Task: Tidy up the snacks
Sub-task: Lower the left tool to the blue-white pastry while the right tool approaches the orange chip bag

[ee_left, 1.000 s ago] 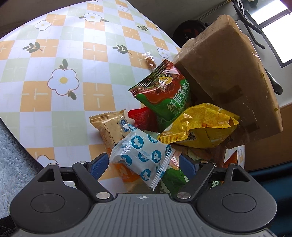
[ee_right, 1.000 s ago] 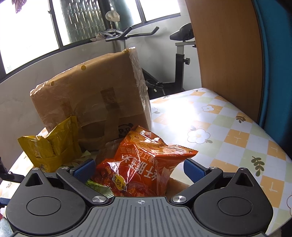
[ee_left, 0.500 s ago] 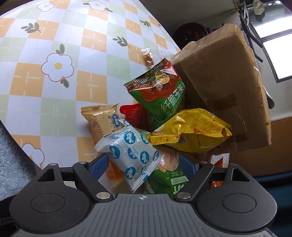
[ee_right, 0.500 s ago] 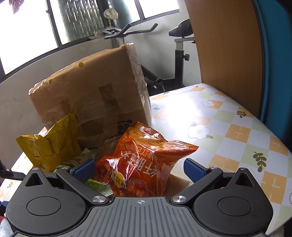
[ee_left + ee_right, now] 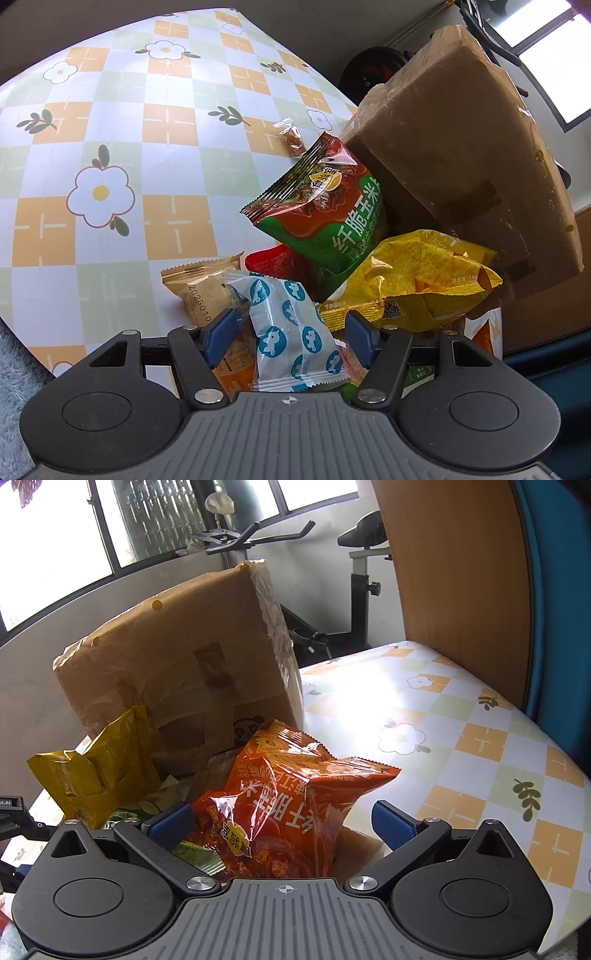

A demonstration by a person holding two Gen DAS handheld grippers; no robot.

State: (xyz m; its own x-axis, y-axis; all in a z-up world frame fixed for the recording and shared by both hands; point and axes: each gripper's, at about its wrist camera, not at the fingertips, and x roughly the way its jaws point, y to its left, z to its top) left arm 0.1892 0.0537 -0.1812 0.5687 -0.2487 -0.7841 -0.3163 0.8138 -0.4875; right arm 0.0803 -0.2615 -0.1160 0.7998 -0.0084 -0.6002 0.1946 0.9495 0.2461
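Looking through the left wrist view: the left gripper [image 5: 291, 334] sits at bottom centre, its jaws just narrowed around a white packet with blue dots [image 5: 291, 332]. The packet lies between the blue pads, but pad contact cannot be confirmed, so no firm grip is read. A tan biscuit packet [image 5: 205, 291] is seen just left of it, partly under the left pad. A red packet [image 5: 273, 262] is tucked behind, a green-and-red snack bag [image 5: 325, 206] is propped up at centre, and a yellow chip bag [image 5: 413, 284] is spread to the right. A small clear-wrapped candy [image 5: 291, 140] is seen apart from the pile, upper centre, on the checked floral tablecloth [image 5: 110, 147]. A taped cardboard box [image 5: 461, 147] fills the upper right, behind the pile.

Right wrist view: the right gripper [image 5: 282, 823] is seen at bottom centre with jaws wide apart. An orange snack bag [image 5: 291, 805] stands between the pads; the right pad is clear of it, the left pad is close to its edge. The yellow chip bag is seen at lower left, the box behind at centre, an exercise bike [image 5: 354, 572] at the top.
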